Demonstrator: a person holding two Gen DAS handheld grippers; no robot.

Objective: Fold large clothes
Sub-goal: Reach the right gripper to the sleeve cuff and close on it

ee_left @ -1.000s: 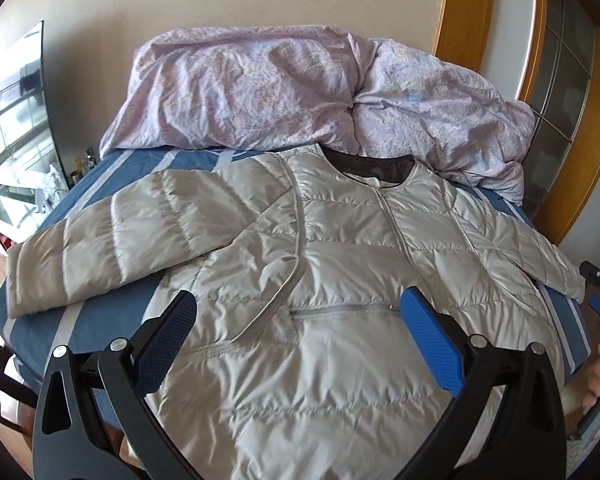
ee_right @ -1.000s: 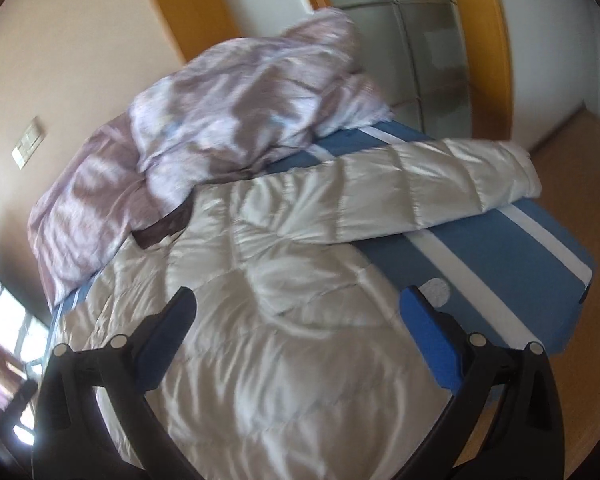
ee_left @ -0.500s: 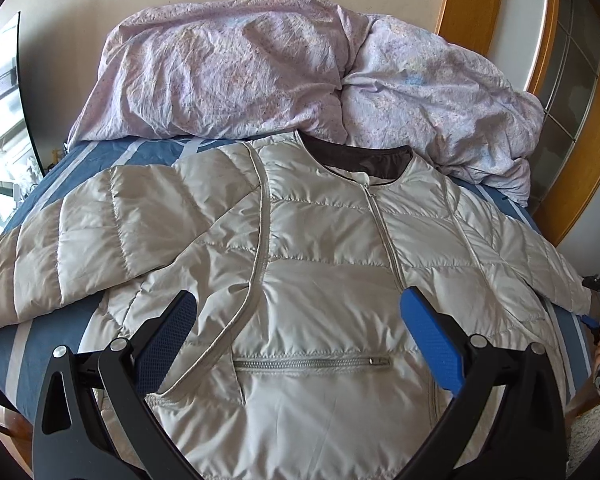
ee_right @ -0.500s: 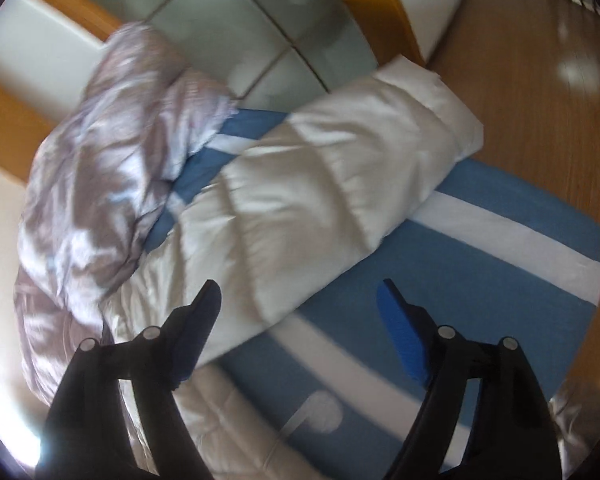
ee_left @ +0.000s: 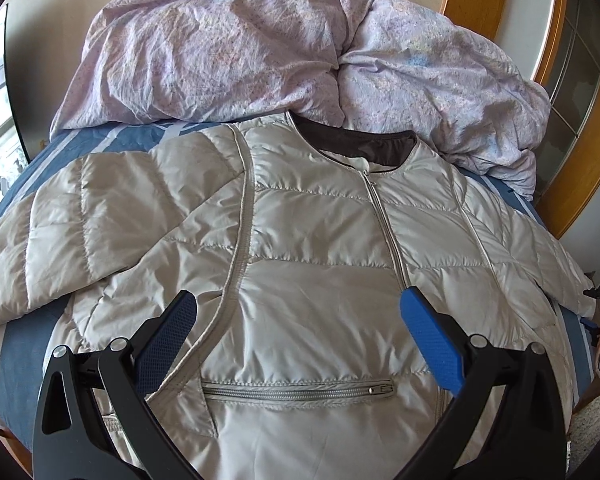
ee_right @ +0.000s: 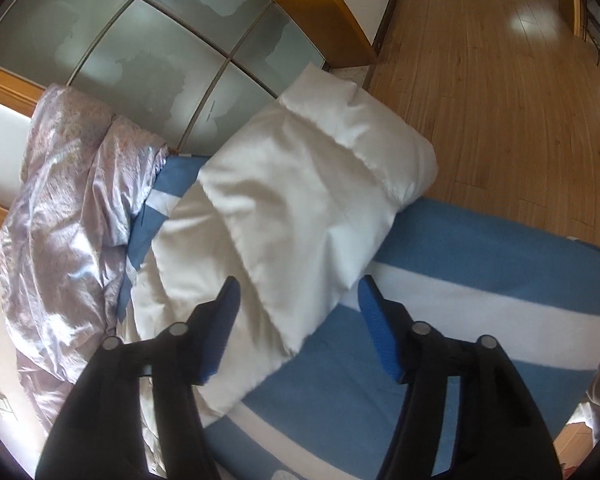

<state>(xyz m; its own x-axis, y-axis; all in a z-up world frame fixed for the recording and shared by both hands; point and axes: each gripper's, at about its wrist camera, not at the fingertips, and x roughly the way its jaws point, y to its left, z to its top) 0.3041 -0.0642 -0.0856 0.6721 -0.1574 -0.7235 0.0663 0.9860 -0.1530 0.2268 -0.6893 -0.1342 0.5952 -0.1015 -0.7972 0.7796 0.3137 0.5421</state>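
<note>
A: Where did the jacket (ee_left: pixel 308 264) lie?
B: Spread front-up on the bed (ee_right: pixel 500 252), below the wide left hand-held gripper (ee_left: pixel 298 332).
A: And the right hand-held gripper (ee_right: pixel 298 308)?
B: Its jaws, just closing, straddled the sleeve (ee_right: pixel 300 184), not yet pinching

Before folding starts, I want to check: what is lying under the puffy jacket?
The jacket lies on a blue, white-striped bed sheet. Anything under its body is covered and cannot be seen.

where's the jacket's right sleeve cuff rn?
In the right wrist view the sleeve cuff lies at the bed's edge, on the blue striped sheet beside the wood floor, ahead of the right tool, whose open jaws have just been closing.
</note>
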